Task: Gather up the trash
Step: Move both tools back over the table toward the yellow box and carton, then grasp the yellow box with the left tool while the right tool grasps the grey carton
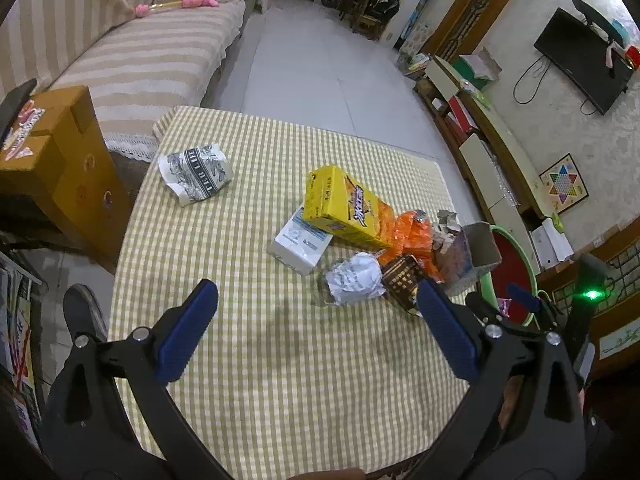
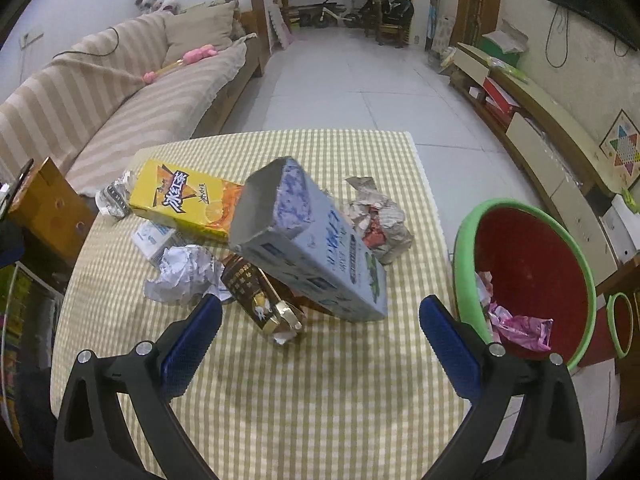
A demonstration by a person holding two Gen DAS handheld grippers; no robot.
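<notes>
Trash lies heaped on the checked tablecloth (image 1: pixel 260 360): a yellow drink carton (image 1: pixel 344 208), a white packet (image 1: pixel 300 242), a crumpled white paper (image 1: pixel 354 278), a brown wrapper (image 1: pixel 402 282) and a black-and-white wrapper (image 1: pixel 196 174) apart at the far left. My left gripper (image 1: pixel 316 300) stands open short of the pile, empty. In the right wrist view a pale blue carton (image 2: pixel 316 248) leans over a brown pouch (image 2: pixel 260 300), beside crumpled paper (image 2: pixel 180 274) and the yellow carton (image 2: pixel 184 204). My right gripper (image 2: pixel 320 318) is open, just before the pouch. The red basin (image 2: pixel 532 272) holds pink wrappers (image 2: pixel 520 326).
A striped sofa (image 1: pixel 132 64) runs along the left, with a wooden box (image 1: pixel 60 168) at the table's left edge. A low TV cabinet (image 2: pixel 532 120) lines the right wall. Tiled floor (image 2: pixel 352 80) stretches beyond the table. More crumpled wrappers (image 2: pixel 380 220) lie behind the blue carton.
</notes>
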